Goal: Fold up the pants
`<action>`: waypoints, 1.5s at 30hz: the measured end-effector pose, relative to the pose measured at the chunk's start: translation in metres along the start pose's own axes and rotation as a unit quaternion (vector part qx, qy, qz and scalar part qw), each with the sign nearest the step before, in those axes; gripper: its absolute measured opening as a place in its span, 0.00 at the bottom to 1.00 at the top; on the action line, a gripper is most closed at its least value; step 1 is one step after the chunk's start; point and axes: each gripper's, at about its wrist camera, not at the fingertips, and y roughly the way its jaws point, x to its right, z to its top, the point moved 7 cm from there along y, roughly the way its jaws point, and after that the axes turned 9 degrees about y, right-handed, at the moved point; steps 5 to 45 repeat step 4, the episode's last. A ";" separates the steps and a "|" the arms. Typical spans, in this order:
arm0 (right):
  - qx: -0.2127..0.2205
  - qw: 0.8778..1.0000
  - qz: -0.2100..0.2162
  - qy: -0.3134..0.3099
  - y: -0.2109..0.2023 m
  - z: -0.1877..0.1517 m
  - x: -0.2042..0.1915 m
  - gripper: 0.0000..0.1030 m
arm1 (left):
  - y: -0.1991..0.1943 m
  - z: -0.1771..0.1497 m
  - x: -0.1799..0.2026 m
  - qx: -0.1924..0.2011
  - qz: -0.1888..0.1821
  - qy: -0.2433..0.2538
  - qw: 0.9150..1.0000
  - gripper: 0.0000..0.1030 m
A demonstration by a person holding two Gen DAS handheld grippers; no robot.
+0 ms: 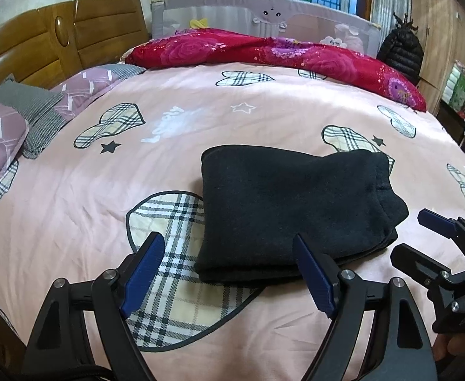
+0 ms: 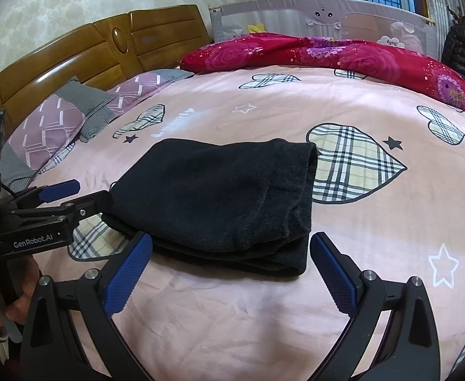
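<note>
The black pants (image 1: 289, 209) lie folded in a thick stack on the pink bedspread (image 1: 73, 209), and show in the right wrist view (image 2: 219, 197) too. My left gripper (image 1: 229, 247) is open and empty, just in front of the stack's near left edge. My right gripper (image 2: 232, 244) is open and empty, just in front of the stack's near right end. The right gripper also shows at the right of the left wrist view (image 1: 435, 238). The left gripper shows at the left of the right wrist view (image 2: 73, 197), open.
A red floral quilt (image 1: 280, 54) lies along the far side of the bed. Purple and grey pillows (image 1: 26, 117) lie by the wooden headboard (image 1: 57, 41) at the left. A grey bed rail (image 1: 264, 16) stands behind the quilt. A black jacket (image 1: 400, 54) hangs far right.
</note>
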 end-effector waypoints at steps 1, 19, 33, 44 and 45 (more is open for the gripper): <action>-0.001 1.000 0.002 0.000 0.001 0.000 -0.002 0.97 | 0.000 0.000 0.002 -0.001 0.001 0.001 1.000 0.81; -0.005 1.000 0.006 -0.002 0.003 -0.001 -0.003 0.97 | -0.003 0.001 0.008 -0.003 0.001 0.006 1.000 0.81; -0.005 1.000 0.006 -0.002 0.003 -0.001 -0.003 0.97 | -0.003 0.001 0.008 -0.003 0.001 0.006 1.000 0.81; -0.005 1.000 0.006 -0.002 0.003 -0.001 -0.003 0.97 | -0.003 0.001 0.008 -0.003 0.001 0.006 1.000 0.81; -0.005 1.000 0.006 -0.002 0.003 -0.001 -0.003 0.97 | -0.003 0.001 0.008 -0.003 0.001 0.006 1.000 0.81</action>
